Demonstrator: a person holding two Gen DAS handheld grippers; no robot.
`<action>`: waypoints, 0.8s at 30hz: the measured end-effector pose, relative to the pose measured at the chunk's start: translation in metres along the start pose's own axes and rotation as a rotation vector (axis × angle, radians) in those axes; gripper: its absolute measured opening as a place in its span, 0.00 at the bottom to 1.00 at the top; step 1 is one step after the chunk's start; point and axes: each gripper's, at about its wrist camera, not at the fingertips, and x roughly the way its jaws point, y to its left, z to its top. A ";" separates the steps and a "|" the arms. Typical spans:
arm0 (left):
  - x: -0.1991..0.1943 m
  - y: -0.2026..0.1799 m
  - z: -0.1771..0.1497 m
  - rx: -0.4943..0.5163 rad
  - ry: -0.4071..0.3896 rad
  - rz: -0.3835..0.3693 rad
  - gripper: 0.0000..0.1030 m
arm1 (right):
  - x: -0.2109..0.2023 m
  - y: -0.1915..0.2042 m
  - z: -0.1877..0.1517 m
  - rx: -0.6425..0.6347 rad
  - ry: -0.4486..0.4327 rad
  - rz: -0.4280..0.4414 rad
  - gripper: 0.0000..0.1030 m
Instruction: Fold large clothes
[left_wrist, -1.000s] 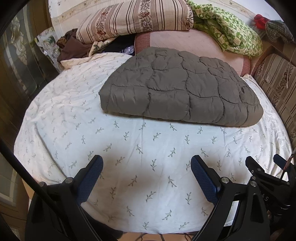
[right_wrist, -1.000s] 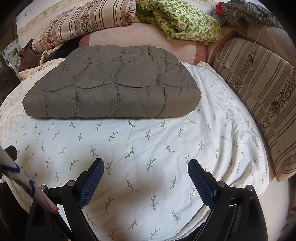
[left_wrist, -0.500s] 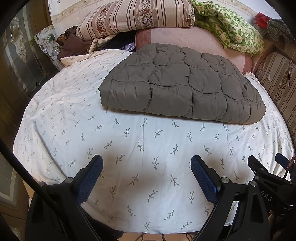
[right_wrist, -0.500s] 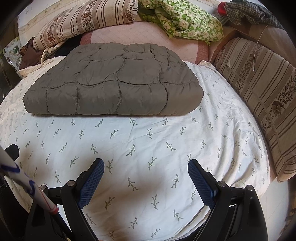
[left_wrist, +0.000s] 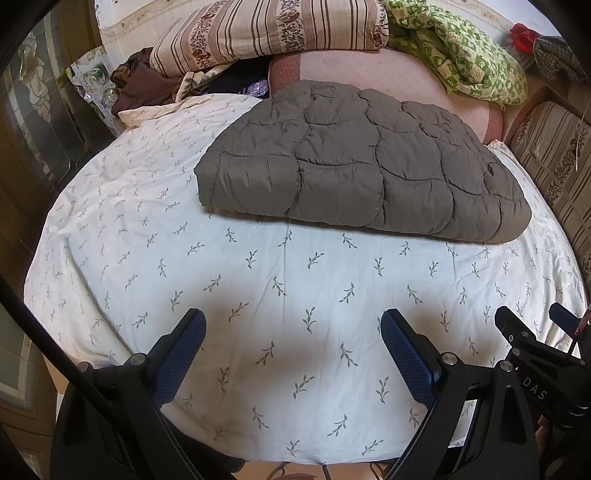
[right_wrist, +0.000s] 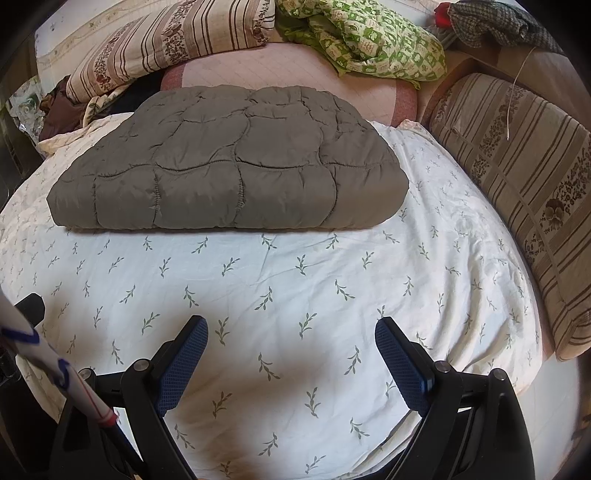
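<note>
A grey-brown quilted padded garment (left_wrist: 354, 162) lies folded into a thick rectangle on the far half of the bed; it also shows in the right wrist view (right_wrist: 229, 162). My left gripper (left_wrist: 293, 325) is open and empty, hovering over the near part of the leaf-print sheet (left_wrist: 258, 280), well short of the garment. My right gripper (right_wrist: 291, 328) is open and empty too, over the same sheet (right_wrist: 295, 280), apart from the garment. The right gripper's body shows at the lower right of the left wrist view (left_wrist: 532, 354).
Striped pillows (left_wrist: 266, 33), a pink cushion (left_wrist: 388, 77) and a green patterned blanket (left_wrist: 465, 55) are piled behind the garment. A striped bolster (right_wrist: 524, 184) lines the right side. Dark clothes (left_wrist: 140, 85) lie at the back left. The bed edge is just below both grippers.
Both grippers have tilted or drawn back slightly, so the folded garment sits a little higher in both views. The garment itself has not moved. Both grippers stay open.
</note>
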 end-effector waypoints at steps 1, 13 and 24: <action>0.000 0.000 0.000 0.000 0.000 0.000 0.92 | 0.000 0.001 0.000 0.000 0.001 0.000 0.92; 0.004 0.000 -0.003 -0.003 0.012 -0.007 0.92 | -0.002 0.003 -0.001 -0.002 -0.006 0.010 0.92; 0.014 0.002 0.026 0.056 -0.035 0.010 0.92 | -0.008 -0.006 0.015 0.002 -0.051 -0.007 0.92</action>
